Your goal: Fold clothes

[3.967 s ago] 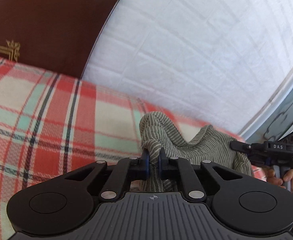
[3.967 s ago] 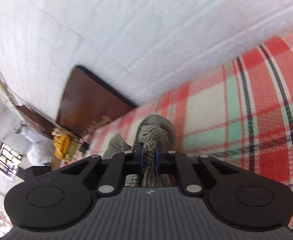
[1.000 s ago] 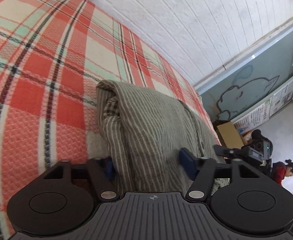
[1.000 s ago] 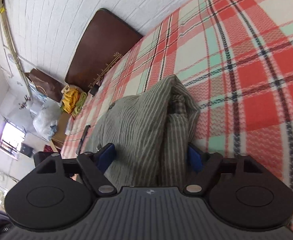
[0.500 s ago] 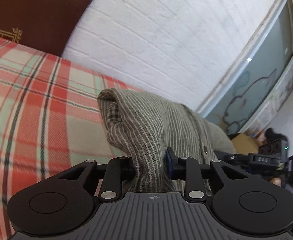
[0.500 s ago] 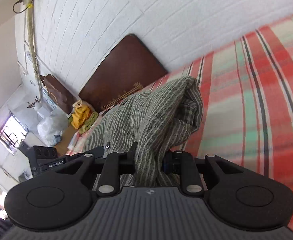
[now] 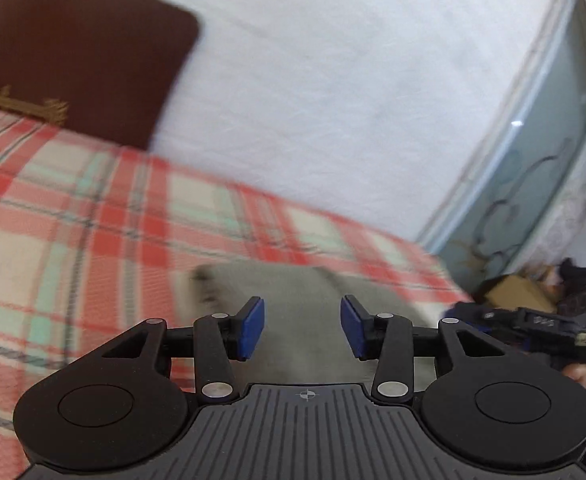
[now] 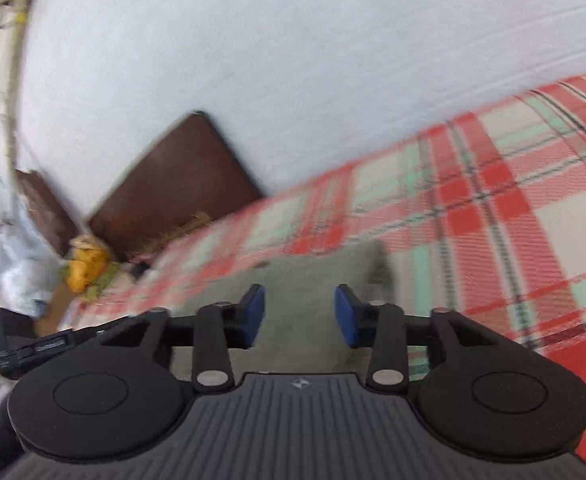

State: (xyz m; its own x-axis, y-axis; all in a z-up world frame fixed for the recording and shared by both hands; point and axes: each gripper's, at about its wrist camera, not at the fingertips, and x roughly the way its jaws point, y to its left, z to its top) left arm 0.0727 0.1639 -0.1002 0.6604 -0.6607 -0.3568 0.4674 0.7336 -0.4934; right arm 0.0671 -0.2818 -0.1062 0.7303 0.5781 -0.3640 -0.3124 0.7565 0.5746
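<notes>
Both the left gripper (image 7: 301,328) and right gripper (image 8: 299,315) are opening, nothing pinched; the grey shirt (image 7: 293,292), seemingly folded though blurred, lies on the plaid bedspread (image 7: 93,232); lift clear without snagging it

Likely bedroom: plaid bedspread (image 7: 93,216), dark headboard (image 7: 73,52).

Bed (image 7: 73,240) covered by red, cream and mint plaid blanket (image 8: 513,208). Grey-green folded garment (image 7: 293,292) lies flat on blanket, near bed's edge.
</notes>
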